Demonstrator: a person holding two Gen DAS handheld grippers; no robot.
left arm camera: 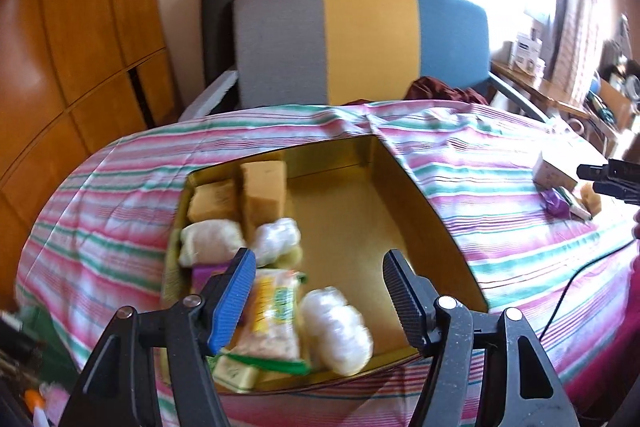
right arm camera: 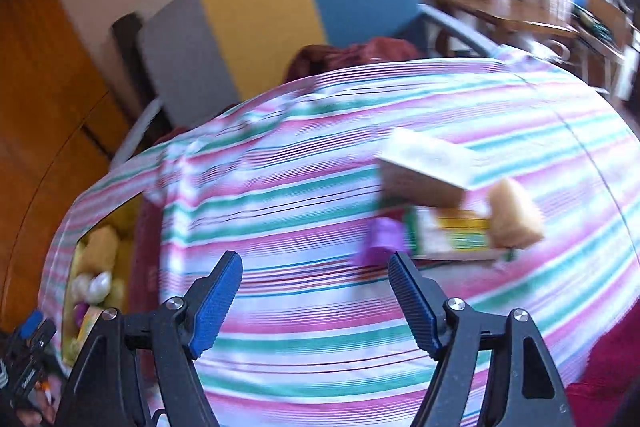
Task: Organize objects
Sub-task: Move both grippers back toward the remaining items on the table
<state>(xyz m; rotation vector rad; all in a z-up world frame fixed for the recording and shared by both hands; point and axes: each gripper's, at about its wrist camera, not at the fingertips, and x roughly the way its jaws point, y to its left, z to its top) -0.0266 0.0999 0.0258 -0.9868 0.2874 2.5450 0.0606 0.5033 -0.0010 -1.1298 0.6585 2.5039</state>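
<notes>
A gold-lined box (left arm camera: pixel 404 199) sits on the striped cloth (left arm camera: pixel 500 187). Its left side holds tan sponge blocks (left arm camera: pixel 264 187), white wrapped bundles (left arm camera: pixel 336 331) and a yellow snack packet (left arm camera: pixel 272 315). My left gripper (left arm camera: pixel 318 271) hangs open and empty just above the box's near end. My right gripper (right arm camera: pixel 316 271) is open and empty over the cloth. Ahead and to its right lies a loose pile: a cardboard box (right arm camera: pixel 424 167), a purple wrapped piece (right arm camera: pixel 380 239), a green-yellow packet (right arm camera: pixel 452 231) and a tan sponge (right arm camera: pixel 512 215). The pile also shows in the left wrist view (left arm camera: pixel 560 183).
A grey, yellow and blue chair back (left arm camera: pixel 360 39) stands behind the table, with dark red cloth (left arm camera: pixel 444 91) on its seat. A wooden wardrobe (left arm camera: pixel 72 47) is at left. A cluttered desk (left arm camera: pixel 560 87) is at right. A black cable (left arm camera: pixel 576 279) crosses the cloth's right edge.
</notes>
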